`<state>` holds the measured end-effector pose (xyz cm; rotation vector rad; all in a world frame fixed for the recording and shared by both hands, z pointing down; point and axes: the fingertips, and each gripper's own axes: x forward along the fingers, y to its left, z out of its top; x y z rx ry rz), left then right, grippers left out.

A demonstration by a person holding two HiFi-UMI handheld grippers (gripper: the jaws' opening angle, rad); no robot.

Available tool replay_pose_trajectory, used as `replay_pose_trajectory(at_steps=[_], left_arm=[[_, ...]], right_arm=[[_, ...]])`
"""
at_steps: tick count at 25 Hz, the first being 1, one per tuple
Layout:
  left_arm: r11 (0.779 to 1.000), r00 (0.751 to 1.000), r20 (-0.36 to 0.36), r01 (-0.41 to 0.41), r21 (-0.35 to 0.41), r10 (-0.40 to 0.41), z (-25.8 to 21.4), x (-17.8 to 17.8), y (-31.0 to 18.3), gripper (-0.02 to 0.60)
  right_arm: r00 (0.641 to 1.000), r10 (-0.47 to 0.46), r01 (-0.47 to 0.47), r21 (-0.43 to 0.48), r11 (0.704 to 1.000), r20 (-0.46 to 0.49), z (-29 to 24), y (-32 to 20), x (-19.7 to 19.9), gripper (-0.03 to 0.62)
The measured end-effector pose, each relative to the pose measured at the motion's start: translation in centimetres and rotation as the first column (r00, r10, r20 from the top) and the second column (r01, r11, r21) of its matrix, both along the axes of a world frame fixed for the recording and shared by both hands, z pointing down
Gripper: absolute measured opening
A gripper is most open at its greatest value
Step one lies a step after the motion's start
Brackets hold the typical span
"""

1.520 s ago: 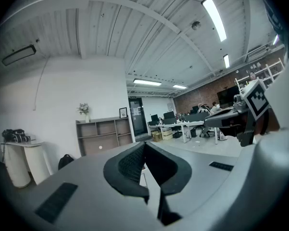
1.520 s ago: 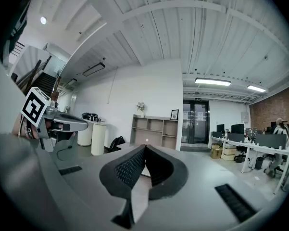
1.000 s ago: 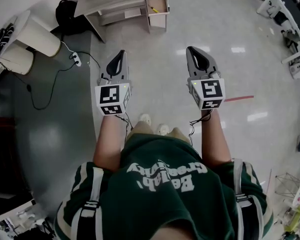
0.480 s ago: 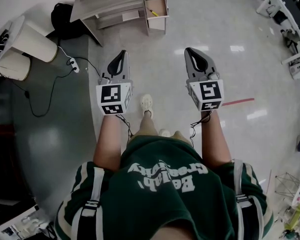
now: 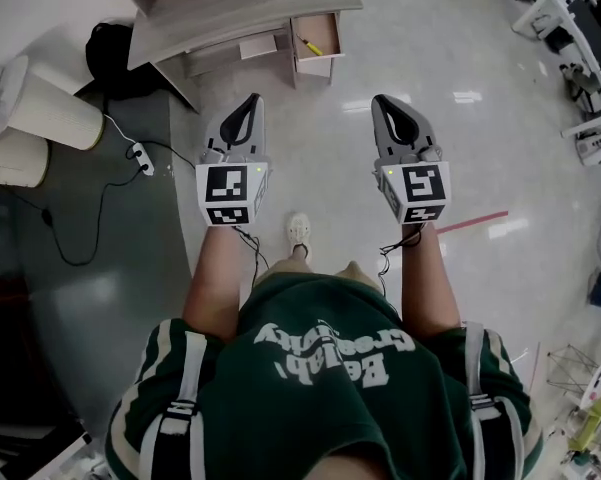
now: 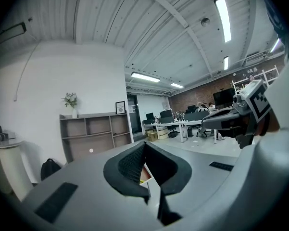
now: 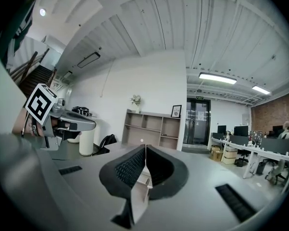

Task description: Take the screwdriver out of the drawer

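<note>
A small wooden drawer (image 5: 317, 36) stands pulled out of the grey desk (image 5: 230, 8) at the top of the head view. A yellow-handled screwdriver (image 5: 310, 46) lies inside it. My left gripper (image 5: 253, 99) and right gripper (image 5: 380, 99) are held side by side over the floor, well short of the drawer and pointing toward it. Both are shut with nothing in them. In the left gripper view the left gripper (image 6: 144, 144) has its tips together, and the drawer (image 6: 145, 173) shows in the gap below. The right gripper (image 7: 145, 147) is shut the same way in the right gripper view.
Two white cylinders (image 5: 55, 108) and a black bag (image 5: 105, 43) stand left of the desk. A power strip (image 5: 135, 155) with a black cable lies on the floor. A red tape line (image 5: 480, 218) marks the floor at right, with office desks (image 5: 570, 28) beyond. The person's shoe (image 5: 299, 231) steps forward.
The person has walked toward the desk, so the desk and drawer sit lower and nearer in the head view. Both grippers travelled forward with them, with their jaws unchanged.
</note>
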<state>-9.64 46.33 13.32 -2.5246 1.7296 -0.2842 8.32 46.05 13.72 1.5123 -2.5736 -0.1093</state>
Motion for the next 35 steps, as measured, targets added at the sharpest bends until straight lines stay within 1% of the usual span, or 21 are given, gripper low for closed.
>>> replay_pose_trajectory(at_steps=[6,9,15,19,22,27,31,35], left_arm=[[0.999,0.999,0.014,-0.051,0.002,0.051,0.6,-2.5,-9.9,0.018],[0.997,0.997,0.021,-0.073,-0.004,0.073,1.2,-3.4,-13.9,0.018],[0.994,0.994,0.011,-0.107,-0.023,0.108,1.9,-3.9,-19.6,0.018],[0.992,0.993,0.005,-0.121,-0.035,0.121,2.7,-3.8,-22.3,0.018],[0.991,0.992,0.004,-0.123,-0.049,0.123,3.6,-3.9,-24.5,0.018],[0.994,0.995,0.012,-0.096,-0.054,0.097,4.5,-3.5,-29.4,0.018],[0.994,0.996,0.029,-0.078,-0.071,0.080,5.5,-2.7,-34.2,0.018],[0.995,0.997,0.051,-0.050,-0.088,0.055,6.5,-1.1,-40.6,0.018]], right_arm=[[0.999,0.043,-0.043,-0.017,0.999,-0.027,0.7,-8.7,-2.9,0.034],[0.997,0.063,-0.064,-0.027,0.998,-0.040,1.3,-12.2,-4.0,0.034],[0.996,0.077,-0.080,-0.040,0.996,-0.053,2.0,-17.1,-5.2,0.034],[0.995,0.082,-0.086,-0.066,0.994,-0.054,3.3,-19.8,-5.5,0.034],[0.996,0.069,-0.073,-0.076,0.994,-0.050,3.9,-22.1,-5.9,0.034],[0.999,0.033,-0.036,-0.078,0.996,-0.041,5.0,-27.6,-5.8,0.034],[0.999,-0.017,0.014,-0.068,0.998,-0.041,5.6,-33.6,-5.8,0.034],[0.997,-0.071,0.068,-0.086,0.994,-0.032,6.8,-40.7,-5.3,0.034]])
